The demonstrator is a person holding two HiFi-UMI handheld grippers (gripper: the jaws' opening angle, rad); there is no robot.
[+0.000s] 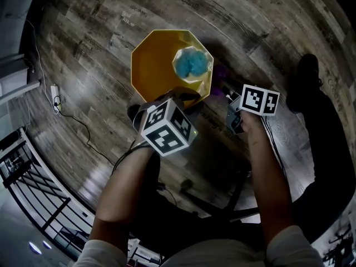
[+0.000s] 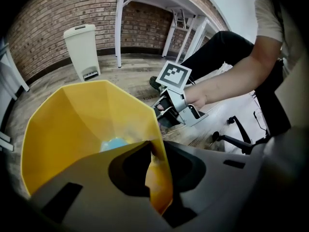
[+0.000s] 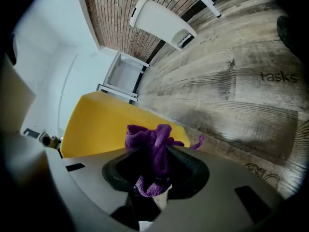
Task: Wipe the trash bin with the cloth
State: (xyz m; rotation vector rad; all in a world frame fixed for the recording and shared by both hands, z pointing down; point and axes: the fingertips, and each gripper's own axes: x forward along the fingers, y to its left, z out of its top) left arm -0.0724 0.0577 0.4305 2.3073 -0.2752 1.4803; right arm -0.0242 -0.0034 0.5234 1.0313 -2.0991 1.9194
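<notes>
Wood-plank floor [image 1: 83, 43]: yellow trash bin [image 1: 156, 65], white pedal bin [image 2: 83, 50] standing on it.

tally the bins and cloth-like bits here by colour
yellow bin: 1
white bin: 1
purple cloth: 1
blue wad, lying inside the yellow bin: 1
total: 4
</notes>
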